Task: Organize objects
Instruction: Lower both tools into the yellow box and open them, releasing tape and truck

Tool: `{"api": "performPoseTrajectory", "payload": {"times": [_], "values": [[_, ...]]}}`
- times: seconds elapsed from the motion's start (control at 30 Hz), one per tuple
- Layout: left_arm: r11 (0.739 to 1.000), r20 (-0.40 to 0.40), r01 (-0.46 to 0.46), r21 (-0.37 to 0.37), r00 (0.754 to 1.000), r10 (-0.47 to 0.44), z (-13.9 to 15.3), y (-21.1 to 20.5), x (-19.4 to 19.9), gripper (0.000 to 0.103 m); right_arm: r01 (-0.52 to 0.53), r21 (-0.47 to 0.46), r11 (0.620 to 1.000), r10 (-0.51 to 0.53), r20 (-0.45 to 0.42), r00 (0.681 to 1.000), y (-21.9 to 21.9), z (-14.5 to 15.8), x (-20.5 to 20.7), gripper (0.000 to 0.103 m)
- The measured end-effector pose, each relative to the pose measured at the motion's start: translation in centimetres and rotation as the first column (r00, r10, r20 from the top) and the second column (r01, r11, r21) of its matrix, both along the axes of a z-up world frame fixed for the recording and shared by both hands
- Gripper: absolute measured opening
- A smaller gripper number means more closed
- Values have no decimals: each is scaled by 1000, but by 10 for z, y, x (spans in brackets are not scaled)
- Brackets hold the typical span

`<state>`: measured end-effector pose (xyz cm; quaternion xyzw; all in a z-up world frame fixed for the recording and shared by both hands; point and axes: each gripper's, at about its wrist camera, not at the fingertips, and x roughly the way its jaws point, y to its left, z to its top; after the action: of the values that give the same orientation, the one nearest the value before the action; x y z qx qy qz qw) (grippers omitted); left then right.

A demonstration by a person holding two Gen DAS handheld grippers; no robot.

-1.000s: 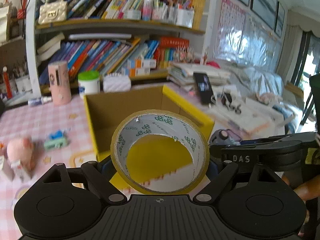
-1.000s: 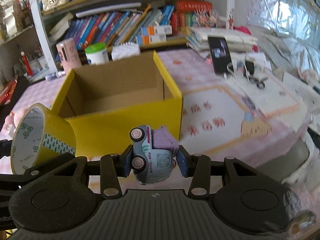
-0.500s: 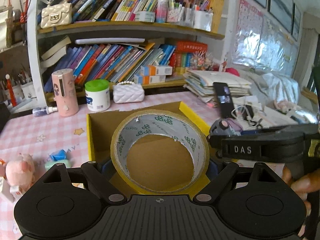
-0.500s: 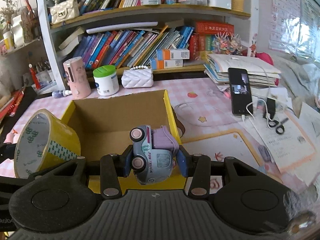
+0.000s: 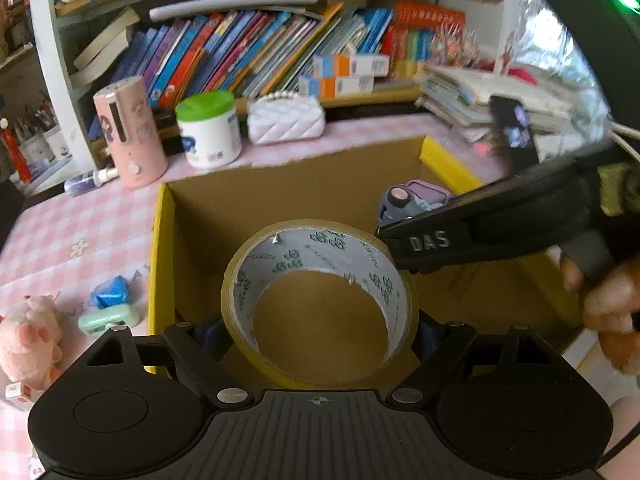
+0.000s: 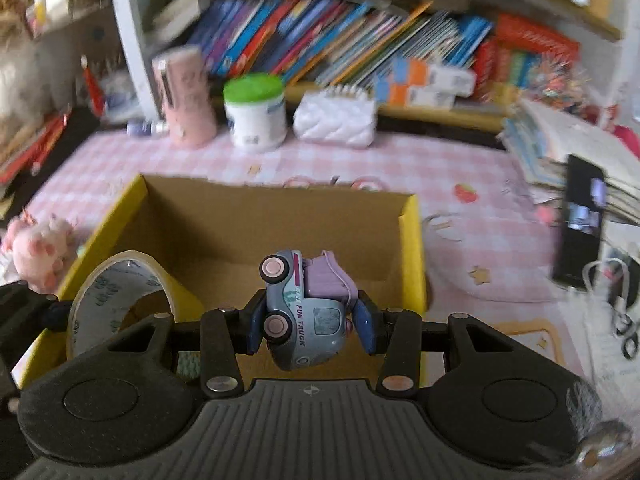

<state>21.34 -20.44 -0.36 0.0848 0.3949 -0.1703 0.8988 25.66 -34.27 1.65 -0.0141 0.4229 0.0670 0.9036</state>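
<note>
Hovering over the open box (image 5: 160,240), the left gripper (image 5: 320,332) clamps the tape (image 5: 320,304), the right gripper (image 6: 308,320) clamps the truck (image 6: 304,312); box floor beneath looks clear, though blurred.

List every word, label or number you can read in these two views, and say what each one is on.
"FUN TRUCK": on the side of the toy truck held in the right gripper.
"DAS": on the black arm of the right gripper, seen from the left wrist view.
Green print inside the tape roll in the left gripper: too small to read.
Book spines and shelf boxes: too blurred.
</note>
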Motion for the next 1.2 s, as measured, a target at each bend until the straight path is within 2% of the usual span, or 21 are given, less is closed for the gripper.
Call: {"api": "performPoseTrajectory", "payload": {"times": [0.07, 0.13, 0.3, 0.6, 0.73, 0.87, 1.0, 1.2], "values": [[1000, -19, -12, 12, 1000, 12, -6, 0, 3, 87, -26, -20, 999, 25, -37, 999, 4, -10, 12, 42], [998, -4, 0, 64, 1000, 0, -9, -6, 2, 87, -60, -40, 997, 58, -52, 997, 9, -18, 19, 42], [990, -10, 21, 136, 1000, -20, -14, -17, 2, 87, -153, -96, 984, 145, -83, 986, 21, -33, 30, 42], [988, -4, 22, 152, 1000, -22, -14, -21, 2, 86, -243, -66, 968, 225, -206, 952, 27, -47, 40, 42], [990, 29, 22, 142, 999, -26, -10, -21, -3, 88, -249, -78, 965, 227, -219, 949, 30, -49, 40, 43], [991, 78, 26, 129, 996, -36, -1, -18, -12, 88, -248, -104, 963, 229, -166, 959, 31, -42, 33, 53], [997, 119, 1, 82, 993, -11, 14, -10, -25, 88, -186, -123, 975, 178, -78, 981, 23, -26, 21, 54], [1000, 226, -4, -8, 974, 5, 43, 9, -55, 90, -42, -51, 998, 46, 79, 996, 2, 16, -16, 54]]}}
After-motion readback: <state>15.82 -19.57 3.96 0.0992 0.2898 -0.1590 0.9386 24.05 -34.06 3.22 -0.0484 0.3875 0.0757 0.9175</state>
